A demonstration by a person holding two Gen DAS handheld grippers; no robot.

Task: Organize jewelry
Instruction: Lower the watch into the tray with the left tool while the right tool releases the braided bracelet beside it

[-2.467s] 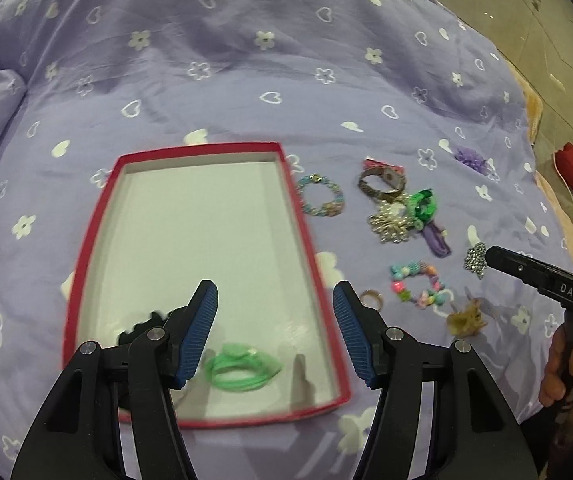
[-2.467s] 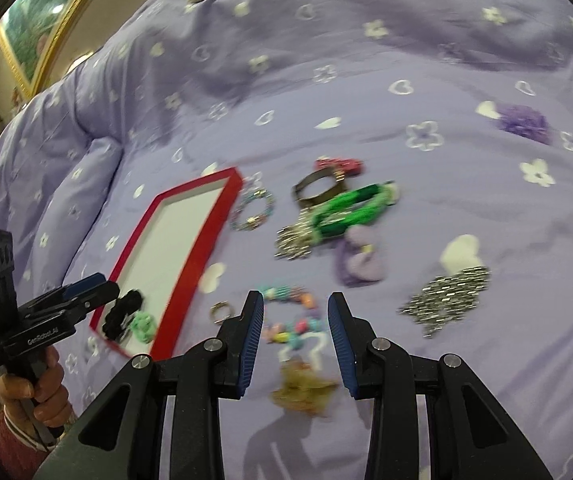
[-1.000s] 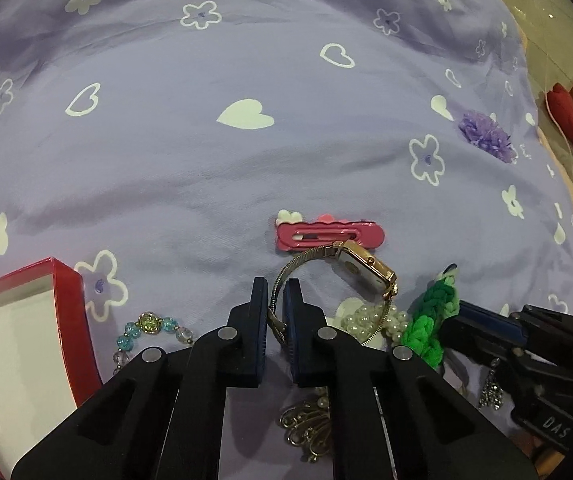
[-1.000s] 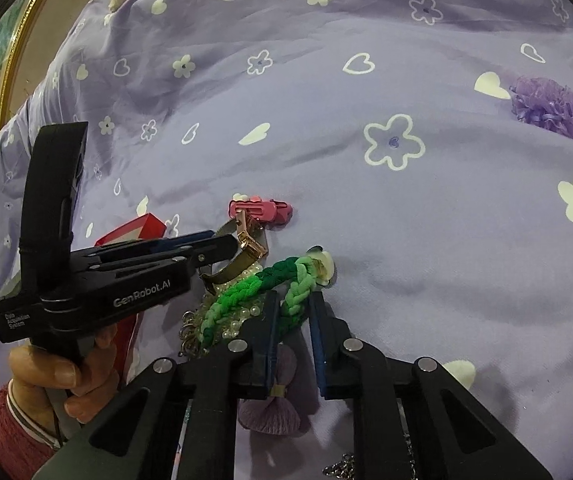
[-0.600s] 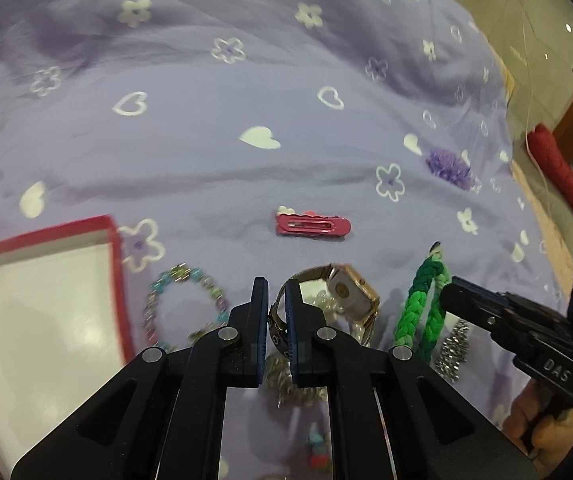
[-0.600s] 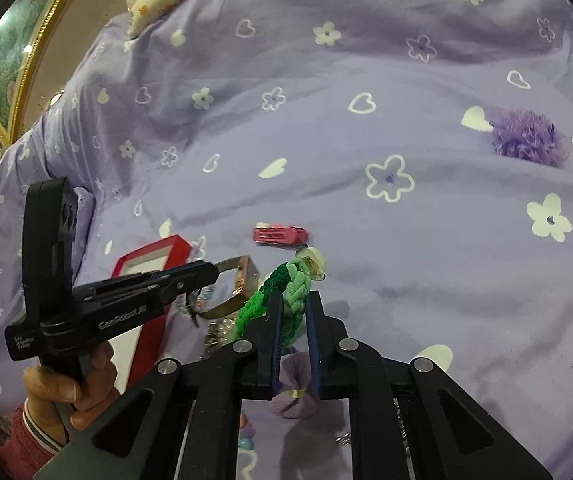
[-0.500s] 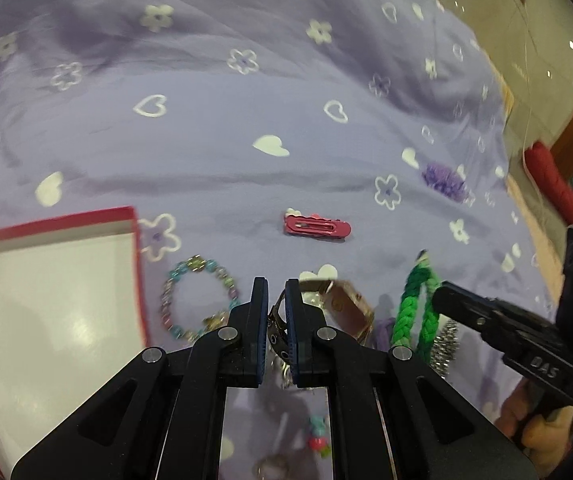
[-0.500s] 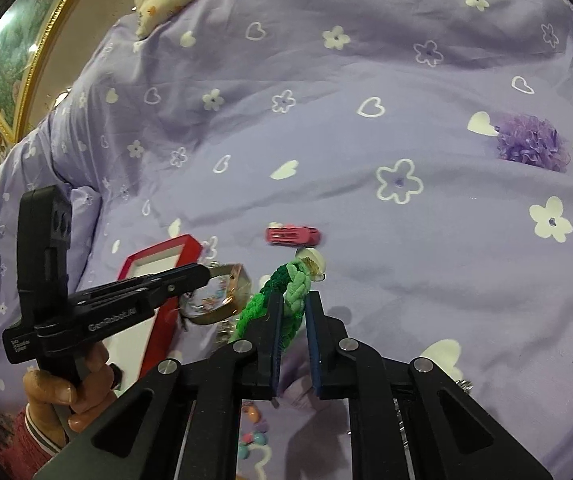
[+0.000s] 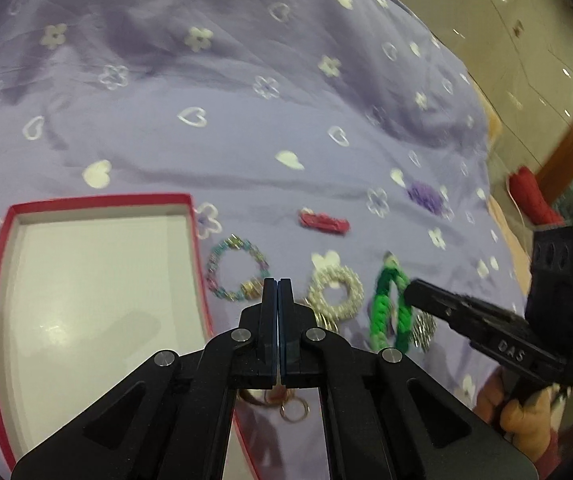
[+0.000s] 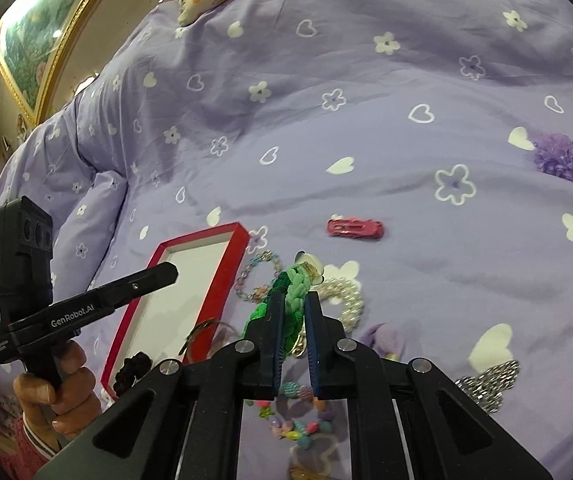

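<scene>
box (image 9: 94, 280) left of beaded bracelet (image 9: 235, 267); pearl bracelet (image 9: 336, 293) right of it; hair clip (image 9: 323, 221) behind

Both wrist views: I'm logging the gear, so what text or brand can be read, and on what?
"DAS" stands on the side of the right tongs, seen from the left wrist.
"GenRobot.AI" stands on the side of the left tongs, seen from the right wrist.
A small white label near that handle's end is too small to read.
</scene>
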